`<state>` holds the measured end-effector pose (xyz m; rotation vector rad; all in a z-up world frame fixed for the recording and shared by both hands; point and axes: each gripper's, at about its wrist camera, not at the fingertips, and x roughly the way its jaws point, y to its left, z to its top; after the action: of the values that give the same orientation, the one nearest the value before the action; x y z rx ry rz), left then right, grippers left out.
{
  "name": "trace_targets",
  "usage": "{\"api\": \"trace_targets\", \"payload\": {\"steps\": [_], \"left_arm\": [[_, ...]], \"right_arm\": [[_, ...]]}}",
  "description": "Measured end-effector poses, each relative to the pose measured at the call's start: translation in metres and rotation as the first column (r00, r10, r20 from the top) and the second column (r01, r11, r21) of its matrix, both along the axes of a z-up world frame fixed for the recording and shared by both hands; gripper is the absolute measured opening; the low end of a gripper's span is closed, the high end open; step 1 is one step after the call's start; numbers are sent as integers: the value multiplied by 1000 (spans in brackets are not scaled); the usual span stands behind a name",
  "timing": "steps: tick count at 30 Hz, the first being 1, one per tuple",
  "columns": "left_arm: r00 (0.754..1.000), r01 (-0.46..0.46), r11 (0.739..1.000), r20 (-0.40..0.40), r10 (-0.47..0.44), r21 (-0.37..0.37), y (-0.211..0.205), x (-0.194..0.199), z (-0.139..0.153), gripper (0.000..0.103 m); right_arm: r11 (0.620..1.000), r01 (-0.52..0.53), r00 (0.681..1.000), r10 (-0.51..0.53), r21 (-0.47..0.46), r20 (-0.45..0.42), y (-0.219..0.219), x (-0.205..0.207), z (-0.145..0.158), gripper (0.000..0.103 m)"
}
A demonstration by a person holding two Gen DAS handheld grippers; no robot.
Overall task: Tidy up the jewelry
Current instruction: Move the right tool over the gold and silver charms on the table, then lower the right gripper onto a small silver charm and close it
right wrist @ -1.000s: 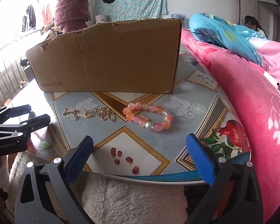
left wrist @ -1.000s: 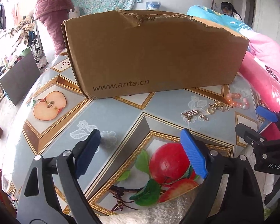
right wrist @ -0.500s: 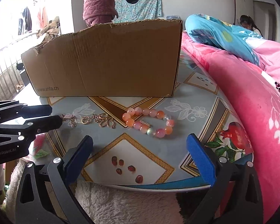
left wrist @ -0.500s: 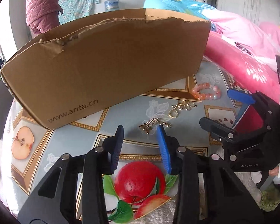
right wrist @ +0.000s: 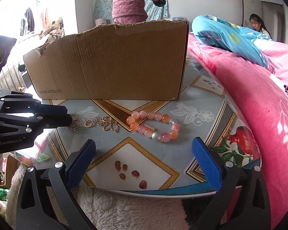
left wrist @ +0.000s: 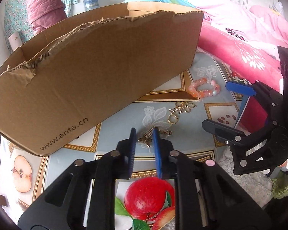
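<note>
A gold butterfly clip (left wrist: 146,139) lies on the fruit-print table (left wrist: 192,140) between the blue pads of my left gripper (left wrist: 144,134). Its jaws are closing around the clip and a thin gap still shows on the left side. The same gripper (right wrist: 68,116) reaches in from the left in the right wrist view, with the clip (right wrist: 74,125) at its tips. Beyond lie a gold ring (left wrist: 171,118), a gold chain cluster (left wrist: 183,106) (right wrist: 108,124) and a pink bead bracelet (left wrist: 203,91) (right wrist: 132,119). My right gripper (right wrist: 144,153) hangs open over the table's near edge, holding nothing.
A torn cardboard box (left wrist: 105,67) (right wrist: 115,63) stands right behind the jewelry, open at the top. A pink blanket (right wrist: 249,105) borders the table on the right. White fleece (right wrist: 124,207) hangs below the table's front edge. A person in a pink jacket (right wrist: 128,2) stands behind the box.
My left gripper moved rightward toward the jewelry, rolled, and narrowed its jaws from wide open to a slim gap around the gold clip. The right gripper stayed where it was.
</note>
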<state>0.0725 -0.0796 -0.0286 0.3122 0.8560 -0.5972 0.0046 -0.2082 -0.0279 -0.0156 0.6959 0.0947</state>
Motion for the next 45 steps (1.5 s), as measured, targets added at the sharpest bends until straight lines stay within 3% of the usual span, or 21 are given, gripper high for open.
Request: {"api": "trace_targets", "payload": {"steps": [13,22,27,29,32,34,39,45], "left_arm": [[995,-100,995,-15,100,-7,14,-7,2,13],[960,-278,955,-33,276,-106,53,-11,10,13],[944,-329,935,-32,328,-128,70,-12,10,13],[939,-344,929,-33,343,-139,76,-11,10,13],[930,-366,917,-37,365,-156,85,-9,9,13],[926,-376,911,-35,376,-168,90,-10,9,13],[922,-386,901,-54,383,-196,94,-7,4,13],[930,-367,905,-70,361,-216,92,-5,1,13]], "right_arm": [[1000,-3,1000,3,-1,-4,0,1,0,98],[1000,-14,998,14,-11,-68,-1,0,7,98],[991,-129,990,130,-22,57,17,-20,38,97],[980,-196,977,195,13,82,28,-19,50,92],[964,-259,965,256,63,50,44,-1,55,76],[953,-292,956,292,85,8,54,13,52,57],[923,-383,920,384,32,-82,80,34,40,35],[898,-439,887,427,-36,-177,94,46,27,30]]}}
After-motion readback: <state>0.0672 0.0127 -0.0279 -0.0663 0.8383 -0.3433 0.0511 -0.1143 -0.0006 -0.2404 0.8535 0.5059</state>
